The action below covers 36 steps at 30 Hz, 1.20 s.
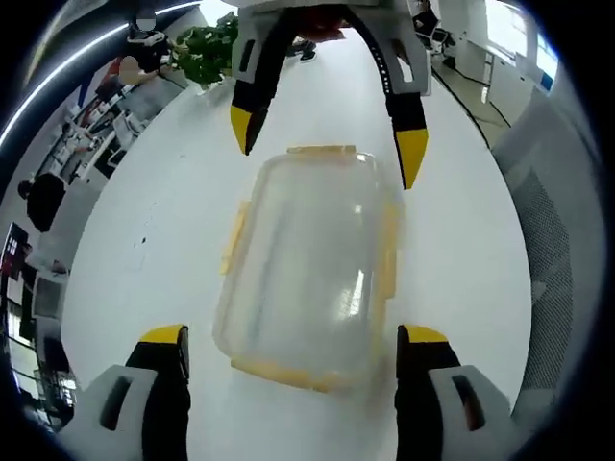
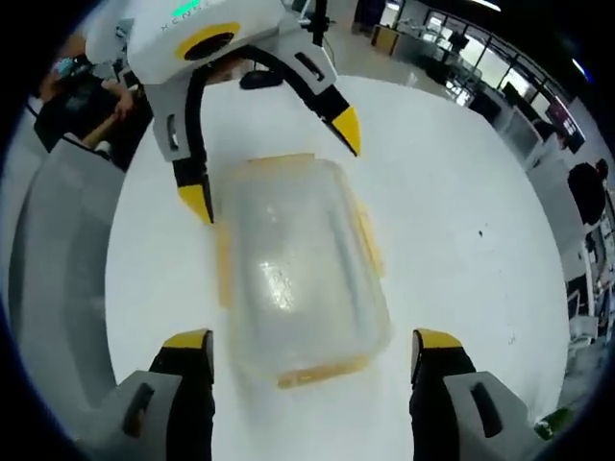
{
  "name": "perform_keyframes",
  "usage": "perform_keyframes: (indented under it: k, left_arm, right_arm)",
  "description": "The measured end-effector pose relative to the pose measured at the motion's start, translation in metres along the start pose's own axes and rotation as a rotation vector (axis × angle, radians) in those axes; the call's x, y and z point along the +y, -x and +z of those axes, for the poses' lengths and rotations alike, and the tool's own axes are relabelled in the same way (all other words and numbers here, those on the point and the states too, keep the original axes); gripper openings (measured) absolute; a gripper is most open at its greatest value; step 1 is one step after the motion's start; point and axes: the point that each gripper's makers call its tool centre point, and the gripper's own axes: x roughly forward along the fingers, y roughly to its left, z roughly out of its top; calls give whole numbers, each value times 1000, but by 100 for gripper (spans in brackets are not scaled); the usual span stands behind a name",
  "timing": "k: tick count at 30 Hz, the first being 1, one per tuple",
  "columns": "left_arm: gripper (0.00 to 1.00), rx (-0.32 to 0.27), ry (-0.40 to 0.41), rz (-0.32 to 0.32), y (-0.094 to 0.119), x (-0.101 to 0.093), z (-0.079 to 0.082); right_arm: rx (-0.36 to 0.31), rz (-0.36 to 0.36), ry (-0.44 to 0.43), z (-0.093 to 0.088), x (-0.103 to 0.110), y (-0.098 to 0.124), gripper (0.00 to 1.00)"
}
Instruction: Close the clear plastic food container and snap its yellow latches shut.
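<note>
- Lying flat on the white table (image 1: 461, 240), the clear plastic food container (image 1: 307, 259) sits at the middle of the left gripper view, its lid on top and blurred by motion.
- Its yellow latches (image 1: 235, 235) stick out along all four edges; whether any is snapped down I cannot tell.
- In the right gripper view the same container (image 2: 303, 274) lies at centre, a yellow latch (image 2: 322, 370) along its 6 o'clock edge.
- The left gripper (image 1: 293, 336) has its yellow-tipped jaws spread wide apart at 7 and 5 o'clock, either side of the container's near end, holding nothing.
- The right gripper (image 2: 312, 341) likewise stands with jaws well apart, flanking the near end of the container, nothing between them.
- Each gripper shows in the other's view at 12 o'clock, its jaws spread around the far end: the right one (image 1: 332, 144) and the left one (image 2: 274, 163).
- Green writing on the left gripper's white body is too small to read.
- A green plant (image 1: 207, 53) stands on the table at 11 o'clock in the left gripper view.
- A grey chair back (image 2: 62, 279) shows at 9 o'clock in the right gripper view.
</note>
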Motion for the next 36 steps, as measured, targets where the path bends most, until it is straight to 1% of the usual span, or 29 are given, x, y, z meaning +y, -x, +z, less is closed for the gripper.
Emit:
perform_keyframes:
  k: [7, 11, 13, 15, 18, 22, 25, 27, 30, 32, 33, 35, 36]
  left_arm:
    - [90, -25, 57, 16, 8, -1, 0]
    - [90, -56, 110, 33, 14, 0, 2]
    - [90, -65, 124, 39, 15, -1, 2]
    - [89, -79, 140, 52, 18, -1, 1]
    - [89, -105, 184, 66, 22, -2, 1]
    - [90, -130, 216, 77, 26, -5, -1]
    - [89, -133, 239, 80, 27, -11, -5]
    - [89, -133, 257, 86, 29, -13, -9]
    - [89, -153, 283, 90, 32, -16, -11]
    - [88, -189, 301, 109, 35, -14, -9]
    - [88, -203, 316, 112, 37, -14, -8]
    - [88, -227, 335, 111, 39, -15, -7]
    - [88, -227, 336, 113, 40, -16, -8]
  right_arm:
    - [-60, -30, -74, 5, 0, 6, 84]
    - [-102, -43, -118, 6, 3, 9, 84]
    - [-118, -49, -132, 7, 4, 11, 83]
    - [-142, -75, -143, 9, 4, 14, 83]
    - [-167, -117, -142, 11, 2, 18, 83]
    - [-209, -139, -182, 14, 3, 22, 83]
    - [-229, -160, -205, 12, 6, 24, 83]
    - [-252, -176, -241, 11, 7, 25, 83]
    - [-281, -202, -281, 8, 8, 27, 83]
    - [-300, -195, -321, 5, 12, 28, 83]
    - [-305, -204, -322, 3, 11, 29, 82]
    - [-312, -216, -335, -1, 13, 31, 82]
    - [-323, -217, -351, -3, 14, 31, 82]
